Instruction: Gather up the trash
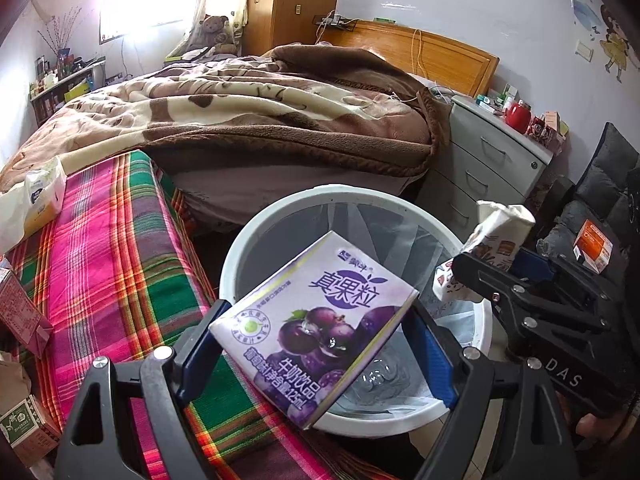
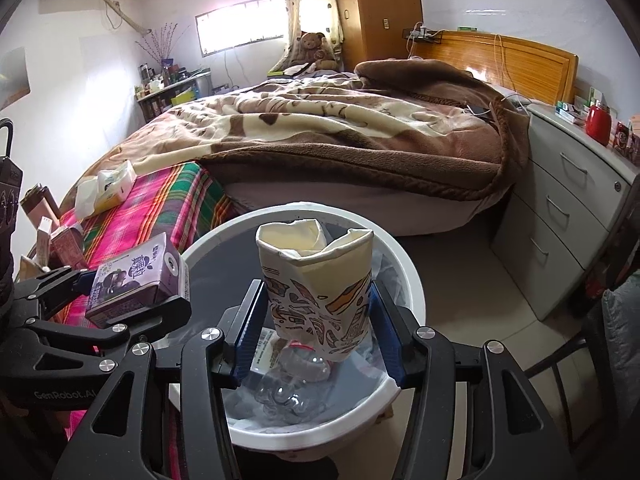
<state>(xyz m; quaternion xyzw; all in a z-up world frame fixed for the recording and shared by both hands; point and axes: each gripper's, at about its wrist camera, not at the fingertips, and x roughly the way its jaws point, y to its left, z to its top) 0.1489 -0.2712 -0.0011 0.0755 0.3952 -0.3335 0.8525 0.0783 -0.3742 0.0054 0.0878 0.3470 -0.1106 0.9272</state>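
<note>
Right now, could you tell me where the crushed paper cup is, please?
The crushed paper cup sits between the right tool's fingers, over the white trash bin, right of the purple milk-drink carton in the left tool.

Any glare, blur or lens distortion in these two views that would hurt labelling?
Left wrist view: window blown out, glare washes the wall; fisheye bends the bed edges; purple milk carton sharp and readable. Right wrist view: window bright but milder; crushed paper cup sharp; dark vignette at corners.
</note>
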